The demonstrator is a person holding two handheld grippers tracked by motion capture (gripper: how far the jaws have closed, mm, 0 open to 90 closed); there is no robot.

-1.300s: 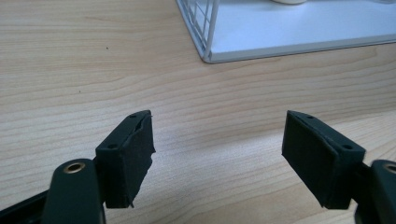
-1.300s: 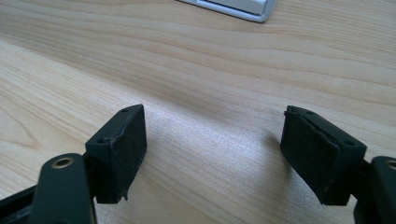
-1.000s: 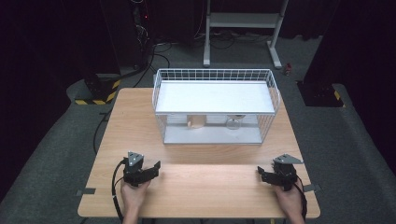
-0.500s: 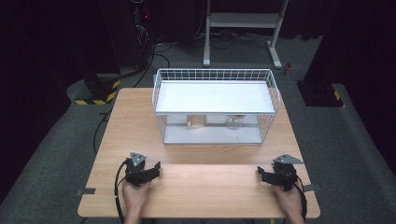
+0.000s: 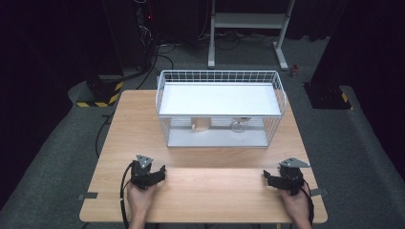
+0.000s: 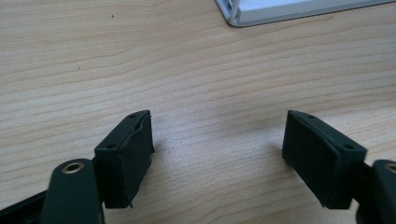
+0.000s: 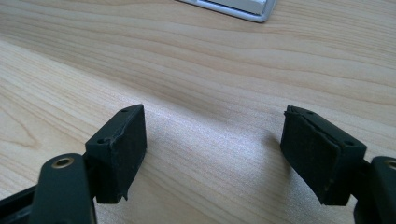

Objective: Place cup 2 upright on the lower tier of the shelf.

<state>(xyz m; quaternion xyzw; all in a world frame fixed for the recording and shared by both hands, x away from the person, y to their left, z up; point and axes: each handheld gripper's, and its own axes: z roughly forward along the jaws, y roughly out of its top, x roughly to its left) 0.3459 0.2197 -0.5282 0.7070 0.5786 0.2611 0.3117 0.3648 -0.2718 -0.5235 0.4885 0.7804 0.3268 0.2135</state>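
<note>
High view: nothing has shifted since a second ago; the left gripper (image 5: 155, 173) and right gripper (image 5: 273, 177) rest near the wooden table's (image 5: 210, 191) front edge, well apart, bare wood between them and the white wire basket (image 5: 219, 107). Left gripper view: jaws apart, empty, basket corner (image 6: 233, 14) ahead. Right gripper view: jaws wide, nothing between, basket base corner (image 7: 252, 11) ahead.
</note>
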